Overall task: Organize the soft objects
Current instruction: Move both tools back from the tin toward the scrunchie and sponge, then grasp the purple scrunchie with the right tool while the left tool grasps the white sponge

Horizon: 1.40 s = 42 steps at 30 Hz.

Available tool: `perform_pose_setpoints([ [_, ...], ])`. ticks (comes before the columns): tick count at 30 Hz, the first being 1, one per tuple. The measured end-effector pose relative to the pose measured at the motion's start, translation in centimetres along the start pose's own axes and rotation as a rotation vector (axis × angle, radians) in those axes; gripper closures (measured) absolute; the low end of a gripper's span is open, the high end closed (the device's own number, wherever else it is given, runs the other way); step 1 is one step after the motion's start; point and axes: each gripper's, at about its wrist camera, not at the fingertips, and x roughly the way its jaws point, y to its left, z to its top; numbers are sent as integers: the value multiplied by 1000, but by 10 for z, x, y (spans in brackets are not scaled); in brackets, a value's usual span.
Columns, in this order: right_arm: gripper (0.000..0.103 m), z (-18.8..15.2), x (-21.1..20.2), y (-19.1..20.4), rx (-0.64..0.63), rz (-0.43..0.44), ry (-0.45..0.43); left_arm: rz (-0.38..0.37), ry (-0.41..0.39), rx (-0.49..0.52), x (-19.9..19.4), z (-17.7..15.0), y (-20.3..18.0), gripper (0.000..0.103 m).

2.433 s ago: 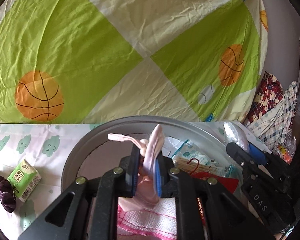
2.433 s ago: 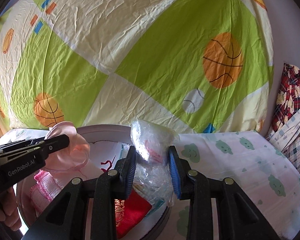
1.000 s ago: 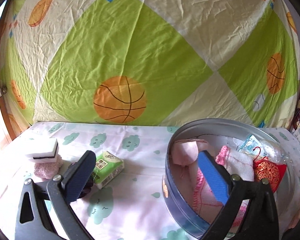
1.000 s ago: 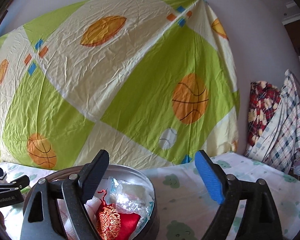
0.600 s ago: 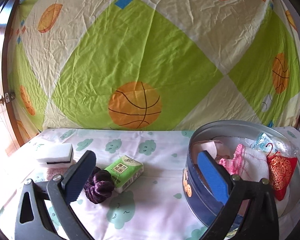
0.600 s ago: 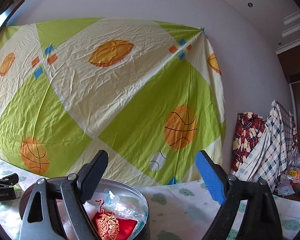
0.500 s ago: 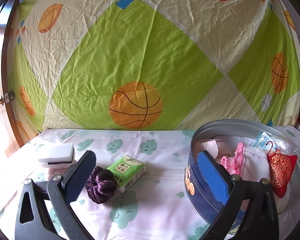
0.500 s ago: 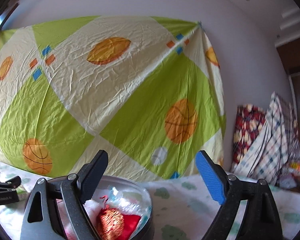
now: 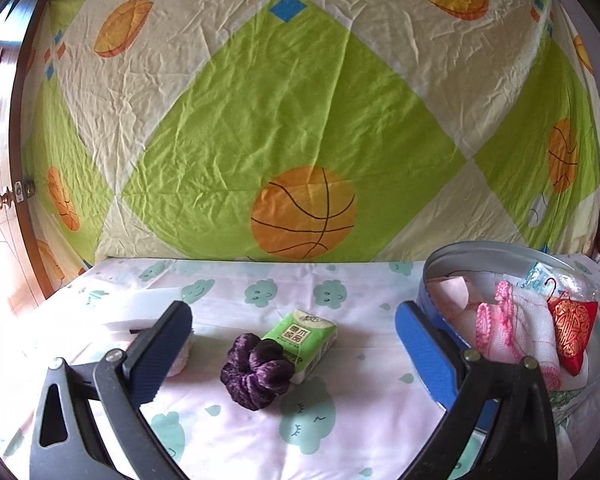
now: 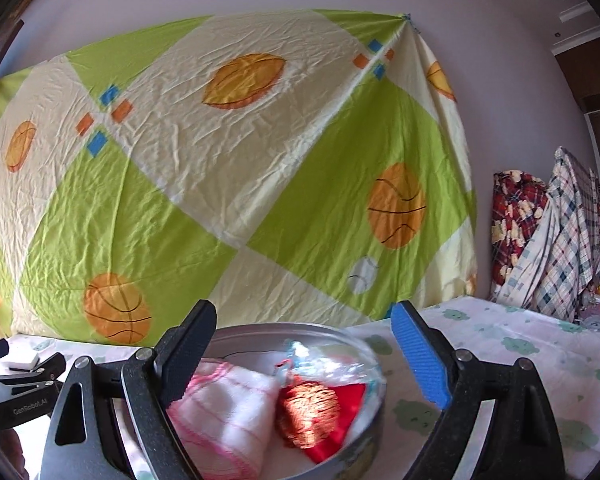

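A round metal tin [image 9: 484, 250] sits at the right of the cloud-print table and holds a pale pink cloth [image 9: 450, 294], a white-and-pink towel [image 9: 524, 324], a red embroidered pouch [image 9: 572, 326] and a clear plastic packet [image 9: 540, 276]. A purple scrunchie [image 9: 256, 372] lies against a green tissue pack [image 9: 304, 338] on the table. My left gripper [image 9: 292, 356] is open and empty, with the scrunchie between its fingers' line of sight. My right gripper [image 10: 304, 354] is open and empty above the tin [image 10: 364, 364], towel [image 10: 228, 412] and pouch [image 10: 312, 408].
A white sponge block [image 10: 22, 358] lies at the far left, washed out by glare in the left wrist view. A basketball-print sheet [image 9: 300, 120] hangs behind the table. Plaid bedding [image 10: 548, 240] is stacked at the right. The left gripper body [image 10: 16, 396] shows in the right wrist view.
Both grippers let go of their items into the tin and opened. The left gripper then swung left and drew back, facing the scrunchie and tissue pack. The right gripper pulled back from the tin.
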Motion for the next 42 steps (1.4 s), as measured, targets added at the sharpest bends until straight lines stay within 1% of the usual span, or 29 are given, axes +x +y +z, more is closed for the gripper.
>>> perform_pose_setpoints([
  [10, 12, -8, -1, 68, -33, 98, 25, 42, 18, -36, 11, 0, 46, 0],
  [14, 12, -11, 1, 89, -40, 131, 47, 73, 19, -44, 17, 1, 69, 0],
  [19, 12, -16, 3, 115, -46, 187, 81, 124, 35, -97, 27, 1, 107, 0],
  [24, 12, -22, 10, 143, -65, 237, 139, 164, 59, -158, 36, 0, 143, 0],
  [28, 12, -26, 14, 163, -74, 290, 176, 219, 75, -167, 44, 0, 164, 0],
  [30, 12, -29, 15, 176, -98, 325, 198, 241, 81, -166, 48, 1, 174, 0],
  [32, 12, -33, 19, 191, -131, 350, 234, 282, 94, -171, 51, 0, 183, 0],
  [34, 12, -37, 26, 205, -163, 363, 275, 314, 113, -197, 54, -1, 194, 0],
  [37, 12, -40, 32, 219, -158, 397, 307, 321, 139, -244, 56, -4, 206, 0],
  [42, 12, -50, 46, 245, -211, 432, 416, 388, 135, -230, 55, -2, 214, 0],
])
